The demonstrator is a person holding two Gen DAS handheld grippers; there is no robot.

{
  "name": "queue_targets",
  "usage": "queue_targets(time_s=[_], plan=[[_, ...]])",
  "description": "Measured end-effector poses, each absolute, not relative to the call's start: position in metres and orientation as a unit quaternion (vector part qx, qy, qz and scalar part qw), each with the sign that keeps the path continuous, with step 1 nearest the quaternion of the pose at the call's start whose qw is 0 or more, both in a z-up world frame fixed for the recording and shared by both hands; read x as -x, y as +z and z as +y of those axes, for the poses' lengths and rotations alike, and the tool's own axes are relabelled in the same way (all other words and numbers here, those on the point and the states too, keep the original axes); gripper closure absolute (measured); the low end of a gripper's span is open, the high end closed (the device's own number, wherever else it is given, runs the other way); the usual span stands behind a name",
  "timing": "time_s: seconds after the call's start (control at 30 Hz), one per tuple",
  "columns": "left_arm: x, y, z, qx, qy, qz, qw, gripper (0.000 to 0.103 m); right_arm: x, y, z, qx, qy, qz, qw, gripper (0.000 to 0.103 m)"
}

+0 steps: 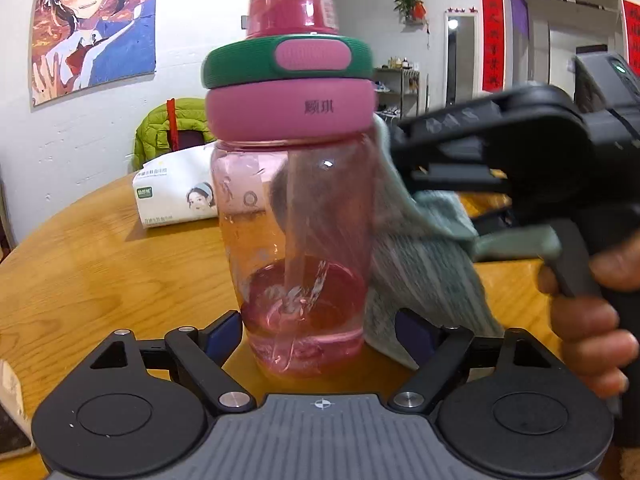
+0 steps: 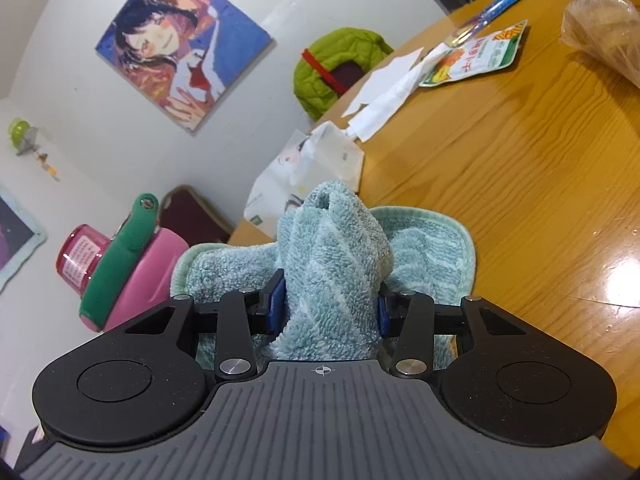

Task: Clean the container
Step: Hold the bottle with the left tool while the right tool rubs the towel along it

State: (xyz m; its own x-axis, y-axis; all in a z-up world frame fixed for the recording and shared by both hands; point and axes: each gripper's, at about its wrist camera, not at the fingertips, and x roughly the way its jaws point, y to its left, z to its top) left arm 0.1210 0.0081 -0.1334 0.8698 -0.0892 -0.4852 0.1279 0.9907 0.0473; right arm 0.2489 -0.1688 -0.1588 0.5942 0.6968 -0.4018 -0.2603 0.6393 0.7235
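Standing upright on wooden surface (image 1: pixel 92 264): pink bottle (image 1: pixel 298 216), pink-and-green lid on, straw inside, base between left gripper (image 1: pixel 318 338) fingers. Whether those fingers press bottle walls: cannot tell. Right gripper (image 2: pixel 331 308) fingers clamped on bunched blue-green cloth (image 2: pixel 334 248). Cloth touching bottle's right side, below lid, seen from left wrist; motion blur there. Person's hand (image 1: pixel 592 312) on right gripper trigger. Tissue pack (image 1: pixel 176 196) behind bottle. Snack packet (image 2: pixel 476 60), loose paper (image 2: pixel 384 92) well apart on surface.
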Motion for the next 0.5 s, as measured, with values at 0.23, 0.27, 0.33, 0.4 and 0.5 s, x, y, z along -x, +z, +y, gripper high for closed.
queue_targets(time_s=[0.23,0.27,0.33,0.4,0.5], plan=[[-0.123,-0.131,0.014,-0.044,-0.066,0.228,0.971,0.032,-0.249,-0.159,-0.163,-0.302,0.285,0.36,0.835,0.056],[-0.123,-0.131,0.015,-0.042,-0.067,0.227,0.971,0.032,-0.249,-0.159,-0.162,-0.301,0.285,0.362,0.835,0.056],[-0.125,-0.132,0.016,-0.041,-0.069,0.227,0.971,0.032,-0.248,-0.158,-0.162,-0.296,0.284,0.36,0.838,0.056],[-0.124,-0.132,0.016,-0.04,-0.071,0.227,0.971,0.032,-0.244,-0.152,-0.167,-0.31,0.297,0.337,0.838,0.056],[-0.126,-0.132,0.016,-0.039,-0.073,0.226,0.971,0.032,-0.234,-0.141,-0.184,-0.369,0.342,0.273,0.82,0.056]])
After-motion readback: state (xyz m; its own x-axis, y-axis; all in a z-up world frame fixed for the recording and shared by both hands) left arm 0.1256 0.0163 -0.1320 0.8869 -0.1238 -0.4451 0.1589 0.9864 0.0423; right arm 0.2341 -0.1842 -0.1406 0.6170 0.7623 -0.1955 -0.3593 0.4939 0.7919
